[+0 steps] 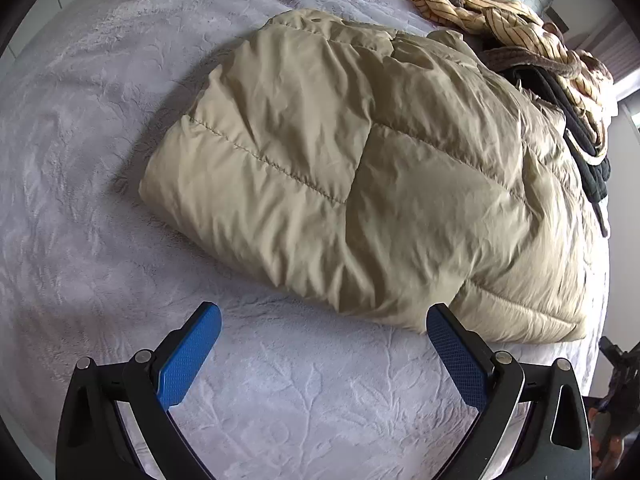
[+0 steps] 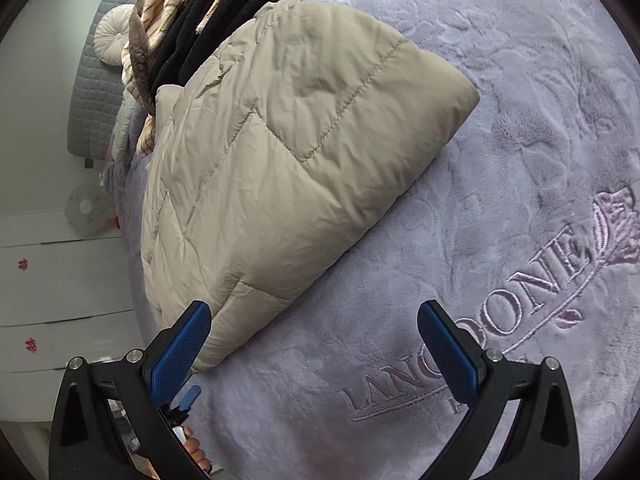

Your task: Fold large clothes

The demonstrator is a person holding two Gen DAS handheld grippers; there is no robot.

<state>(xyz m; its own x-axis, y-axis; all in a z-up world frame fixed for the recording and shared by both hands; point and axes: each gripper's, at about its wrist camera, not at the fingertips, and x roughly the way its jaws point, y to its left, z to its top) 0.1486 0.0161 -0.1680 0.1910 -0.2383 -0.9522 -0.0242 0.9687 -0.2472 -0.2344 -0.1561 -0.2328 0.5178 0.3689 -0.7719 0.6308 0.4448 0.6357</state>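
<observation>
A beige quilted puffer jacket (image 1: 360, 168) lies folded into a thick bundle on the lavender embossed blanket (image 1: 100, 160). It also shows in the right wrist view (image 2: 280, 152). My left gripper (image 1: 324, 320) is open and empty, hovering just in front of the jacket's near edge. My right gripper (image 2: 314, 318) is open and empty, above the blanket (image 2: 520, 120) beside the jacket's near corner, its left pad (image 2: 180, 356) close to that corner.
A pile of other clothes, a cream striped garment (image 1: 500, 16) and a black garment (image 1: 580, 136), lies behind the jacket near the bed's far edge; it shows in the right wrist view (image 2: 188, 28). White drawers (image 2: 60, 280) stand beside the bed. Embroidered lettering (image 2: 500, 312) marks the blanket.
</observation>
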